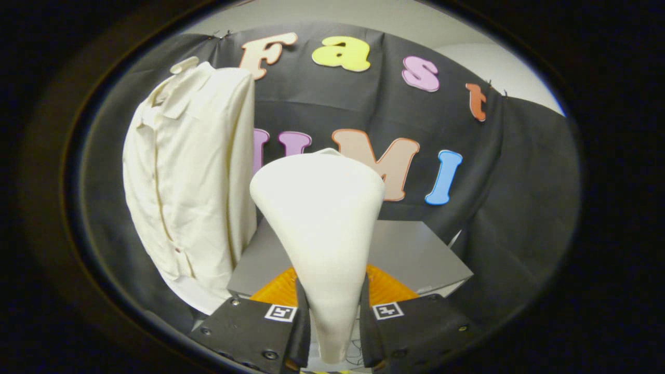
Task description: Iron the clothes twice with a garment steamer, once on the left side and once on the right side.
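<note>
Gripper view: black two-finger gripper (332, 317) clamps the narrow handle of a white cone-shaped garment steamer (322, 218). Left of it hangs a cream button-front shirt (187, 182), apart. Best approach: swing the head leftward, stroke downward flat.

Black cloth (322, 98) drapes the back of the booth, hanging in soft folds and creases, with a seam running across it partway down. To the right, a second stretch of the same dark cloth (519, 192) falls forward in loose pleats and forms the booth's side. Above the cloth's top edge, a pale, plain wall (499, 62) shows in even indoor light. Below, a grey flat-topped surface (410, 254) stands against the cloth, its near corner jutting toward the right side. An orange ribbed patch (387, 288) lies on the surface's near part.
</note>
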The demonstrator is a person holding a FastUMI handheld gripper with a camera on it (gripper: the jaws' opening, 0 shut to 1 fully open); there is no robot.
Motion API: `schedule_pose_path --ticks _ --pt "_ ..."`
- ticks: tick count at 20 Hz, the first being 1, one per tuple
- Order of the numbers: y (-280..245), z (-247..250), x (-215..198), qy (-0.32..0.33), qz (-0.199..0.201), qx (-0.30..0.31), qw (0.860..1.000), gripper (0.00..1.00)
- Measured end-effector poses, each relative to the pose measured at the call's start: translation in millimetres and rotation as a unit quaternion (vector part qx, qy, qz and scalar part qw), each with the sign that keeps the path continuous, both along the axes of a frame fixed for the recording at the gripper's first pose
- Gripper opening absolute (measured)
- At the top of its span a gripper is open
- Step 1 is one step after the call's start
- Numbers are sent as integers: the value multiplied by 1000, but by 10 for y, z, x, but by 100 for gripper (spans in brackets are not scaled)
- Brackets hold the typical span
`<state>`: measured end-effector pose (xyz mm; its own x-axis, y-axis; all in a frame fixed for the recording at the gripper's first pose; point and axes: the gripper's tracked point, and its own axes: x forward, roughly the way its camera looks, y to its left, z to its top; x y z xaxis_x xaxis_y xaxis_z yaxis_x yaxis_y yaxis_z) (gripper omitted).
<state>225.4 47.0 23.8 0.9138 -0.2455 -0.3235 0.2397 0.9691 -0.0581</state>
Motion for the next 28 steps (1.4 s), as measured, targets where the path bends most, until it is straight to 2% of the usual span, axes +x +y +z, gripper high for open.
schedule_pose_path --ticks 6,11,18,28 --pt "827 597 -658 -63 31 -6 997 38" --pt "1527 999 -739 -88 64 -4 994 38" --pt "2252 1272 -383 -102 99 30 989 38" --pt "3315 1265 565 -95 147 53 983 38"
